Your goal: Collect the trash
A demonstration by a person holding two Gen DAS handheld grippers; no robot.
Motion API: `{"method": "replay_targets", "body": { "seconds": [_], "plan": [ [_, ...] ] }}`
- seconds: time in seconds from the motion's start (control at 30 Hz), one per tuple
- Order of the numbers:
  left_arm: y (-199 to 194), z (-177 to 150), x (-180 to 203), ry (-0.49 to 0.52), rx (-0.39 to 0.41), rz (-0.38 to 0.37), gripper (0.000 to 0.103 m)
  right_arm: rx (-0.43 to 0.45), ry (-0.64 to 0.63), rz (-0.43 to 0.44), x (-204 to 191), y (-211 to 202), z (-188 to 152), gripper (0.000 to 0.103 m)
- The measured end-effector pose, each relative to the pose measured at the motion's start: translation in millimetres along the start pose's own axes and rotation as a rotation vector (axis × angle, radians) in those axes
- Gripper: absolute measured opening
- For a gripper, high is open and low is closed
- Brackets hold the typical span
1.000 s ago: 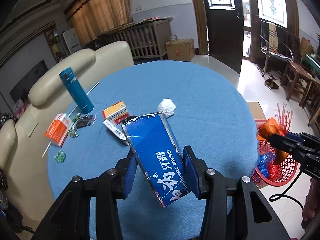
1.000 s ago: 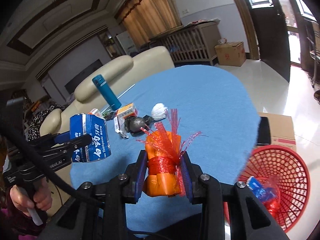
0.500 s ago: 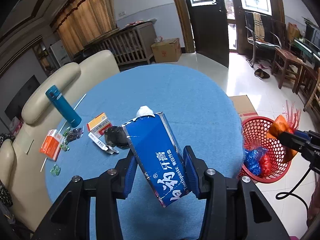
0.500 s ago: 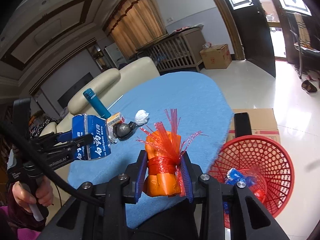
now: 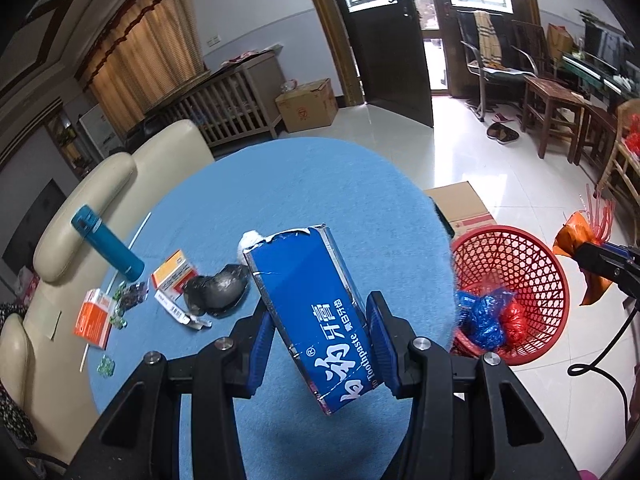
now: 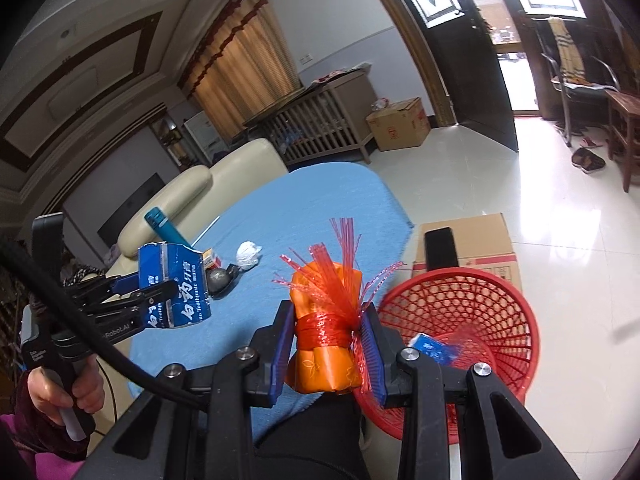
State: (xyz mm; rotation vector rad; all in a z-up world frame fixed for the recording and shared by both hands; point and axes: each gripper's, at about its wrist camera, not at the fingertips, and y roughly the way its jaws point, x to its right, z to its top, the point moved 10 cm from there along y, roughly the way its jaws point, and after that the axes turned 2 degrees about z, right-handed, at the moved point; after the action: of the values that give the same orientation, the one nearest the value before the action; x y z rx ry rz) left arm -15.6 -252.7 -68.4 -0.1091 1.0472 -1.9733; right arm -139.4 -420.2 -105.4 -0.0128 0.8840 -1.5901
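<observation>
Left claw (image 5: 320, 340) is clamping a blue toothpaste box (image 5: 308, 312) between its blue pads, the box tilting with its torn top end toward 11 o'clock, held above the blue table (image 5: 304, 184). Right claw (image 6: 326, 348) is squeezing an orange bundle (image 6: 324, 344) bound in red mesh, its jaws pressing narrow on the tied waist and red strands fanning out at 12 o'clock. In the left wrist view the right claw (image 5: 592, 256) is showing at 3 o'clock with the bundle, just past the far rim of the red basket (image 5: 520, 248). That basket is sitting on the floor at 3 o'clock from the box, beside the table edge, and is holding blue and red wrappers (image 5: 488, 316). A cardboard carton (image 5: 460, 204) is lying just behind it at 1 o'clock.

On the table, at 9 o'clock from the box, a dark crumpled bag (image 5: 218, 290) is lying beside two small orange packs (image 5: 174, 270), with a teal bottle (image 5: 106, 248) at 10 o'clock and a white paper wad (image 5: 250, 240) peeking out behind the box top. In the right wrist view a hand (image 6: 84, 392) is gripping the left claw's handle at 8 o'clock.
</observation>
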Motion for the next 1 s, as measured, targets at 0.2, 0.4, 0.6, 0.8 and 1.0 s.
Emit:
{"method": "replay_targets", "body": {
  "seconds": [0.2,0.4,0.6,0.8,1.0],
  "plan": [
    [-3,10,20,0.042,0.011,-0.010,0.047,0.025,0.026,-0.016,17,-13,2,0.035],
    [-5,20,42,0.084,0.023,-0.023,0.047,0.044,0.049,-0.017,29,-24,1,0.035],
    [-7,30,68,0.136,0.041,-0.032,0.047,0.054,0.072,-0.030,44,-30,0,0.035],
    [-6,37,92,0.178,0.046,-0.046,0.047,0.060,0.090,-0.040,56,-37,-3,0.035],
    [-5,39,111,0.209,0.041,-0.055,0.047,0.065,0.111,-0.044,66,-41,-5,0.035]
  ]
}}
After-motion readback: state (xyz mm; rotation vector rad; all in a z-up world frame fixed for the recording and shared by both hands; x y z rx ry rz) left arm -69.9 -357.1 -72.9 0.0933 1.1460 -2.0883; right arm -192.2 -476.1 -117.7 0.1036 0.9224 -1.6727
